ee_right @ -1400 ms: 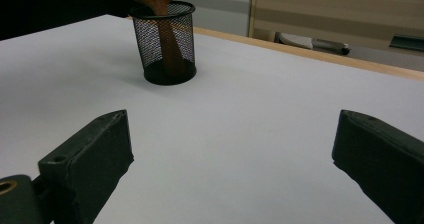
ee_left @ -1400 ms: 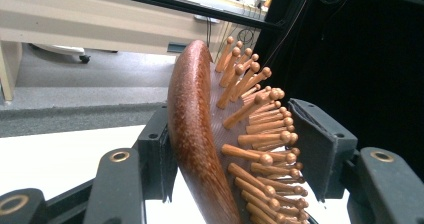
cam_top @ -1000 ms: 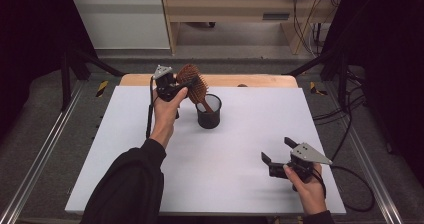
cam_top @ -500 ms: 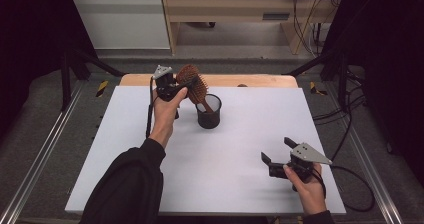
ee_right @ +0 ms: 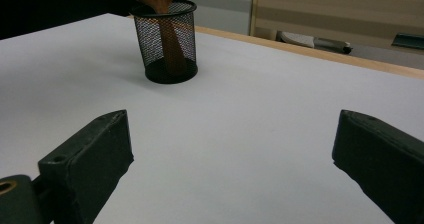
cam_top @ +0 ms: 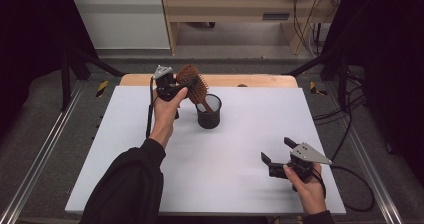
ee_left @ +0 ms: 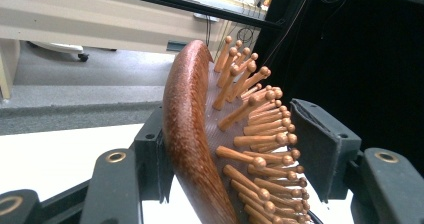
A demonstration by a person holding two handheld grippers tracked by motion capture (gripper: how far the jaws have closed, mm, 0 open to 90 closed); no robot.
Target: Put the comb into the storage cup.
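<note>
Change: nothing is seen moved since earlier.
Left gripper [cam_top: 176,88]: clamped on the brown wooden paddle hairbrush [ee_left: 210,149] (handle inside the black mesh cup [cam_top: 208,111], far centre).
Right gripper [cam_top: 276,151]: spread, near right.

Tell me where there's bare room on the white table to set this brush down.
The widest free patch lies between the black wire-mesh cup and the right tool, across the middle of the white table. The near-left corner beside the dark sleeve is bare too. It is crowded only at the far edge, where the left tool holds the brown wooden hairbrush in the cup.
</note>
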